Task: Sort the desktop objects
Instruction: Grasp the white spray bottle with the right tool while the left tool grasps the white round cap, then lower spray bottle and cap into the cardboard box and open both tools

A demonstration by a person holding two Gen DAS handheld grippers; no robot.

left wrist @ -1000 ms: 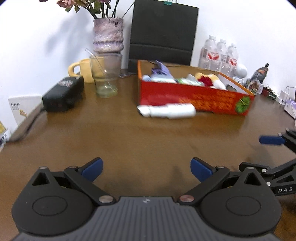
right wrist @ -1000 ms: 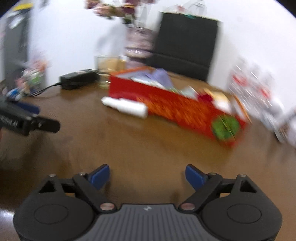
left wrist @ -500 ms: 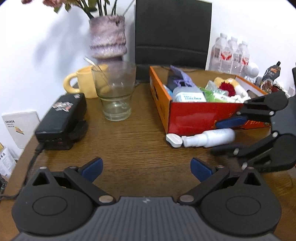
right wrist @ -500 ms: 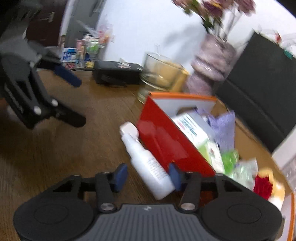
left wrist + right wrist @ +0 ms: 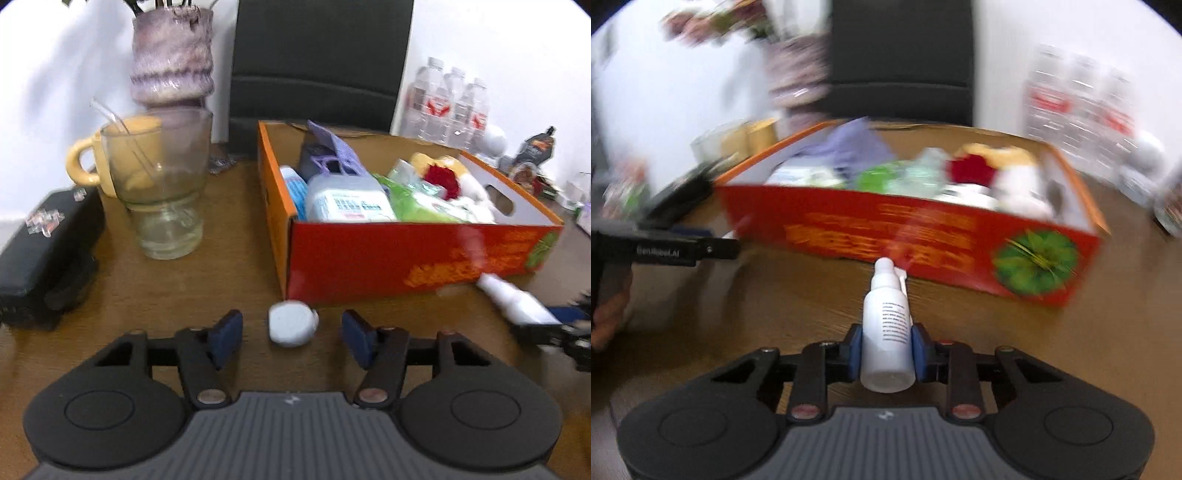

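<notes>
My right gripper (image 5: 886,350) is shut on a white spray bottle (image 5: 886,325), nozzle pointing at the red box (image 5: 923,236); the bottle also shows in the left wrist view (image 5: 513,301), just in front of the box (image 5: 406,258). The bottle's white cap (image 5: 291,323) lies on the brown table (image 5: 184,288) by the box's near left corner. My left gripper (image 5: 291,338) is open, its fingers on either side of the cap, not touching it. The box holds several items, among them a wipes pack (image 5: 347,203).
A clear glass (image 5: 162,188), a yellow mug (image 5: 92,162) and a purple vase (image 5: 171,62) stand at the back left. A black case (image 5: 44,240) lies at the left. A black chair (image 5: 317,62) and water bottles (image 5: 450,107) stand behind the box.
My right gripper has closed on the spray bottle and pulled it right, away from its cap. My left gripper has moved forward around the cap and narrowed its opening.
</notes>
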